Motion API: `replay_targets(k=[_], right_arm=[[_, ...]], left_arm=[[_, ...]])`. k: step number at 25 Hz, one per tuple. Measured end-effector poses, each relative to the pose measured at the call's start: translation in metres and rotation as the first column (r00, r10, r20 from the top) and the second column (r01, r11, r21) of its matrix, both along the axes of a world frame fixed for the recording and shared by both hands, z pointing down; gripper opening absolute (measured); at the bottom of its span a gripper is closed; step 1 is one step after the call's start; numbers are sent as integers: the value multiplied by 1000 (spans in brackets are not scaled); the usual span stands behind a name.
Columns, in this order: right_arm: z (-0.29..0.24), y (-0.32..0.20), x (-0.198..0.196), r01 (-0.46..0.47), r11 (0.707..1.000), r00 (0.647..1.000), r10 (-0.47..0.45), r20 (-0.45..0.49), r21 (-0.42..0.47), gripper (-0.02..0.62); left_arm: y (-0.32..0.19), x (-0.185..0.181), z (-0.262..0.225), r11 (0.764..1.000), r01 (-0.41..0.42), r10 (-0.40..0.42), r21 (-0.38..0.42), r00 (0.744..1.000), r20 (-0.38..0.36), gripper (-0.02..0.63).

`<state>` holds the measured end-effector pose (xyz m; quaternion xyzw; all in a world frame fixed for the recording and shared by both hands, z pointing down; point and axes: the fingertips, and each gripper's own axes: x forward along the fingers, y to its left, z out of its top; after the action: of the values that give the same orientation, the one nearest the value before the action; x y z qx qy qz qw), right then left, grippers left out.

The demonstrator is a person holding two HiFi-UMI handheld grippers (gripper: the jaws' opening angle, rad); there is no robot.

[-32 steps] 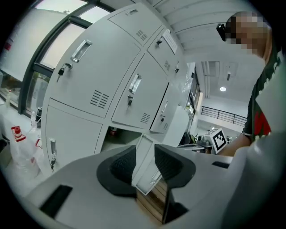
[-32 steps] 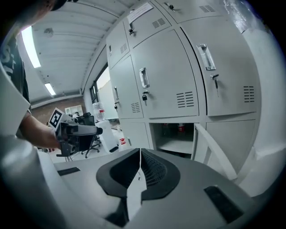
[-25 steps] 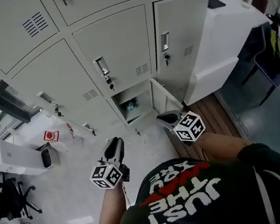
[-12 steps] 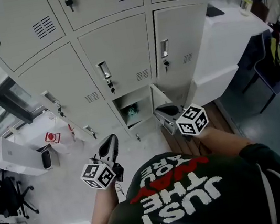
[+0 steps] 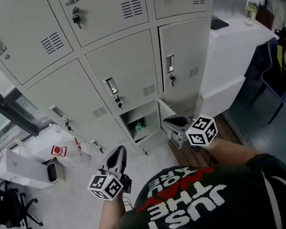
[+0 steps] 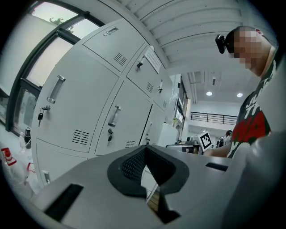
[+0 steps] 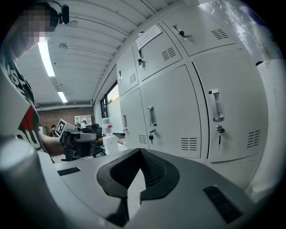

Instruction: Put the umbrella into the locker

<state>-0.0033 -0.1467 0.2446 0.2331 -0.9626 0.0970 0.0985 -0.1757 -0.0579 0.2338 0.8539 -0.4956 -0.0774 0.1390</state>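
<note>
The bottom middle locker [image 5: 140, 121] stands open, its door [image 5: 166, 114] swung out to the right. Inside lies a small teal bundle, apparently the folded umbrella [image 5: 137, 124]. My left gripper [image 5: 116, 157] hangs in front of the lockers, below and left of the opening, with its jaws shut and nothing in them [image 6: 144, 151]. The right gripper [image 5: 175, 124] hovers next to the open door's edge; its jaws meet at the tips and are empty [image 7: 140, 154]. Each gripper view looks along a row of closed grey locker doors and catches the other gripper at its side.
Closed lockers [image 5: 124, 65] with handles and keys fill the wall. A white counter [image 5: 229, 42] and a dark chair [image 5: 274, 70] stand to the right. On the floor at left lie a white box [image 5: 24, 169] and plastic bags [image 5: 58, 150]. Wooden planks [image 5: 193, 154] lie below the right gripper.
Both grippers have risen in front of the lockers and stand farther from the floor. The view has lifted with them, so more of the upper locker row shows.
</note>
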Motion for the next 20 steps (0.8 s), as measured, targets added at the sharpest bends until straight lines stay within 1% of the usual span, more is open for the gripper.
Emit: replay_targets(k=[4,9,20], right_arm=[[-3,2,0,10,1000,1000,-10,30,-14,32],[4,5,1,16,1000,1000,-16,5,-16,32],[8,13,-5,38,999,999,-38,-16,1,32]], left_arm=[[0,3,2,1000,-4,4,-5,1000,3,8],[3,1,7,1000,8,-8,-13,1000,-3,8],[10,1,15,999,13,-13,-38,1000,-7,8]])
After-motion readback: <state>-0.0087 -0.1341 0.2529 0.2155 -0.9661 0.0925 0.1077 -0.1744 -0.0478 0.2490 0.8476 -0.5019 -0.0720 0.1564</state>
